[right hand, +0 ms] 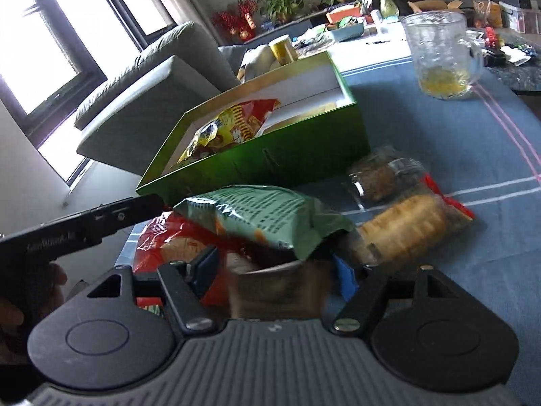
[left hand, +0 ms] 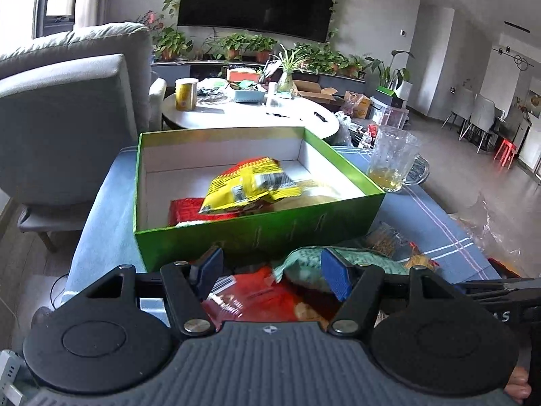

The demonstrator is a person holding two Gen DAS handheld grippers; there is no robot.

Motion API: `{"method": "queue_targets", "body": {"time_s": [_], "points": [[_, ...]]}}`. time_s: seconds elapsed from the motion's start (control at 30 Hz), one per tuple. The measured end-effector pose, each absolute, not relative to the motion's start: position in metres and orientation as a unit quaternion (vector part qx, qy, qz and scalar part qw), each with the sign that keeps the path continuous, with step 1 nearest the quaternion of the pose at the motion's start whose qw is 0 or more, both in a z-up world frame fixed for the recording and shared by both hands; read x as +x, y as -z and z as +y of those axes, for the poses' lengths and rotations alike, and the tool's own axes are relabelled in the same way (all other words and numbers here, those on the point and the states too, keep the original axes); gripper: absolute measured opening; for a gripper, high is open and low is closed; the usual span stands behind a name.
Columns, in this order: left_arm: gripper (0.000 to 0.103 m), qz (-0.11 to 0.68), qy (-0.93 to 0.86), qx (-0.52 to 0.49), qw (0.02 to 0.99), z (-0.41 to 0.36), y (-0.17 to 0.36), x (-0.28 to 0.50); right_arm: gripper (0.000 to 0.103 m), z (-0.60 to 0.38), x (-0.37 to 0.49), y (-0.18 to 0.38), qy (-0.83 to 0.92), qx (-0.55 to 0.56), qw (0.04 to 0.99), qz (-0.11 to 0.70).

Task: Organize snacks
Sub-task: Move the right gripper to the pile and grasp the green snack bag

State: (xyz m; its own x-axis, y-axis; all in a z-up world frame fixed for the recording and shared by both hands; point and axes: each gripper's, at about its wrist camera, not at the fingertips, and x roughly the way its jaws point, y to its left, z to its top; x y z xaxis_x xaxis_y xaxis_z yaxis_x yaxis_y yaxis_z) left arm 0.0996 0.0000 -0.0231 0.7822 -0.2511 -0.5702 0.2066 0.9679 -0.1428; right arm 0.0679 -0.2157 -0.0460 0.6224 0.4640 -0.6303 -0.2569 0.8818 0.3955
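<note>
Several snack packets crowd the blue cloth (right hand: 439,128) around your tongs. Straight ahead of your left gripper (left hand: 270,275) stands the green box (left hand: 257,233), a glossy cardboard tray with white inner walls; inside it a crinkled yellow-and-red packet (left hand: 250,186) lies tilted over a flat red packet (left hand: 187,209) and a pale one. Your left jaws stand about half open with nothing pressed between them; beneath them lies a shiny red foil bag (left hand: 260,299), and a puffy pale-green bag (left hand: 304,264) sits at the right blue pad.

Your right gripper (right hand: 274,270) hangs low over the same heap. Its jaws are spread, and a brownish, blurred packet (right hand: 277,291) sits between them; whether the pads press it, you cannot tell. The pale-green bag (right hand: 263,216) lies just ahead of those fingertips, matte and printed with small text. Further ahead to the right rest two clear wrappers of ridged golden biscuits (right hand: 405,223). Well beyond them stands a ribbed glass mug (right hand: 436,54).
</note>
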Motion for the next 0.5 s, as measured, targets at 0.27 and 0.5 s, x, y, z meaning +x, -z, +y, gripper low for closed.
{"method": "queue_targets", "body": {"time_s": [0.27,0.5], "points": [[0.062,0.322,0.14,-0.037,0.936,-0.017,0.028,0.118,0.086,-0.231,0.065,0.036,-0.191,0.158,0.902,0.354],[0.064,0.344,0.15,-0.059,0.925,-0.023,0.035,0.142,0.086,-0.228,0.069,0.038,-0.207,0.148,0.899,0.356]]}}
